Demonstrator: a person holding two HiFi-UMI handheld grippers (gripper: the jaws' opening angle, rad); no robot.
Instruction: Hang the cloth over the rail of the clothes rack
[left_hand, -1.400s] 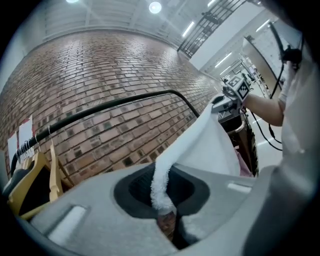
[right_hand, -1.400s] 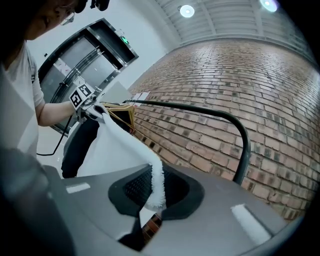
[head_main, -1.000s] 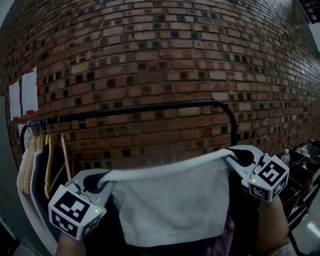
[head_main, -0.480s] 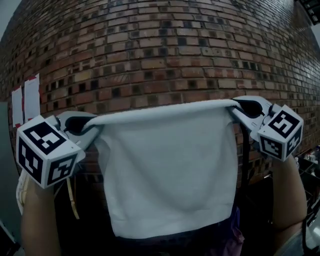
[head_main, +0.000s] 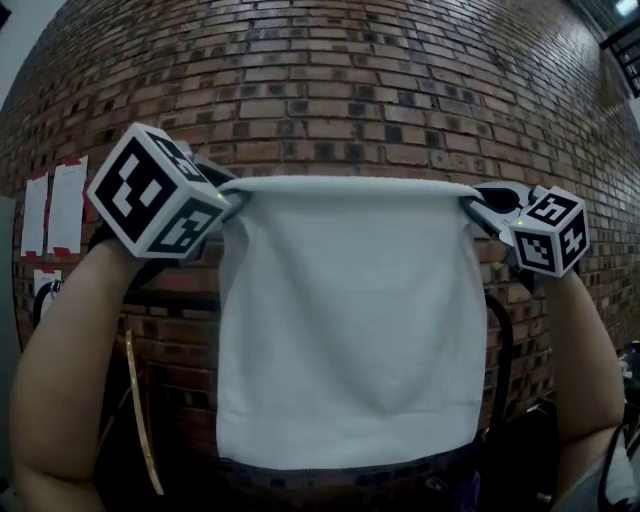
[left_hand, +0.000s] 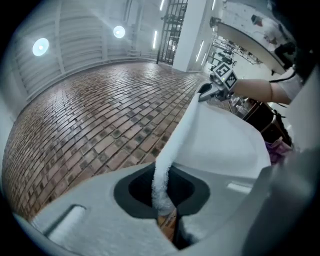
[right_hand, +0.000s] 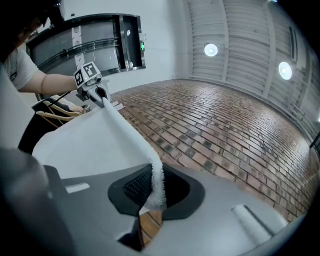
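Note:
A white cloth (head_main: 350, 320) hangs flat and stretched between my two grippers, high in front of the brick wall. My left gripper (head_main: 232, 195) is shut on its top left corner, and my right gripper (head_main: 478, 200) is shut on its top right corner. In the left gripper view the cloth's edge (left_hand: 172, 150) runs out of the closed jaws (left_hand: 162, 202) toward the other gripper (left_hand: 212, 90). The right gripper view shows the same edge (right_hand: 127, 135) pinched in the jaws (right_hand: 155, 200). The black rack rail (head_main: 175, 298) shows only left of the cloth, lower than its top edge; the rest is hidden behind it.
The rack's right post (head_main: 503, 350) curves down beside the cloth. A wooden hanger (head_main: 140, 420) and dark clothes hang at the rack's left end. Papers (head_main: 55, 205) are stuck on the brick wall (head_main: 380, 90) at the left. Both forearms frame the view.
Both grippers have risen together with the cloth, from below the rail to well above it. The cloth now covers most of the rail and hangs flatter.

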